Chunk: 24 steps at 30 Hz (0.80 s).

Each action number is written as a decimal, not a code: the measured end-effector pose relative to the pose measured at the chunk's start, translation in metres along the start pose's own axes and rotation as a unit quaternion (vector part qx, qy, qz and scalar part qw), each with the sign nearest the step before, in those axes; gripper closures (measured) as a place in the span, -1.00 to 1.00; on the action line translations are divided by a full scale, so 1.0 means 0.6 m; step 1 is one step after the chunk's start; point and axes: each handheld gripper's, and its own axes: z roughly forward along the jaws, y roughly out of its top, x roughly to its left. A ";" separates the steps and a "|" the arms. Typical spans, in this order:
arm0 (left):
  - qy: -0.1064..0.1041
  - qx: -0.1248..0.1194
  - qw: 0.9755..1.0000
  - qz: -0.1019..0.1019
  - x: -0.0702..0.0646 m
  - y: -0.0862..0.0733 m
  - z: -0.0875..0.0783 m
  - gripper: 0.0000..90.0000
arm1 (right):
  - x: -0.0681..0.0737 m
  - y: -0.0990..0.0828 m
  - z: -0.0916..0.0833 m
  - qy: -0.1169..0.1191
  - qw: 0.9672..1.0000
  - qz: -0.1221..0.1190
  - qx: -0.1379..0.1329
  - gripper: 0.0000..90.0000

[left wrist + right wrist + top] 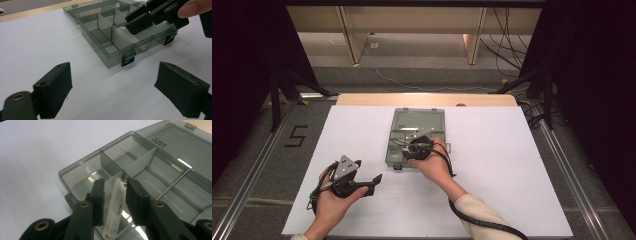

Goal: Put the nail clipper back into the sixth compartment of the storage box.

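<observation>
- The tube [115, 207], white and slim, lies in a near compartment of the open grey box [439, 117], which sits mid-table on the white sheet [512, 165]
- Its long axis runs straight along the right gripper [114, 188], in line with the jaws rather than across them, with its printed end toward the camera in the right gripper view
- The right jaws stand at a middling gap with the tube between them; a sliver of space shows on each side, so I judge the pads off it and the tube resting in the box, not held
- A divider [140, 165] crosses just beyond the tube's far tip, so any lift or nudge has little room forward
- The left gripper [113, 92] hangs wide open over bare sheet, holding nothing, near the box's front corner latch [127, 60] but apart from it
- The right hand [432, 165] is much the nearer; it is over the box, while the left hand [334, 200] waits to the box's left
- The coming move probably turns on drawing the right jaws back along the tube's axis without dragging it
</observation>
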 end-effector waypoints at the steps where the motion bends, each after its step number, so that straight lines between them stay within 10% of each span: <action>1: 0.000 0.000 1.000 0.000 0.000 0.000 0.000 -0.72 | 0.001 -0.001 0.001 -0.006 1.000 0.003 -0.009 0.44; 12: 0.001 -0.008 1.000 -0.006 0.005 0.001 -0.002 -0.72 | -0.017 0.000 -0.057 0.016 0.998 0.016 -0.063 -0.23; 24: 0.006 -0.012 1.000 -0.014 0.011 -0.001 0.002 -0.72 | -0.047 -0.043 -0.131 0.013 0.991 0.049 -0.123 -0.35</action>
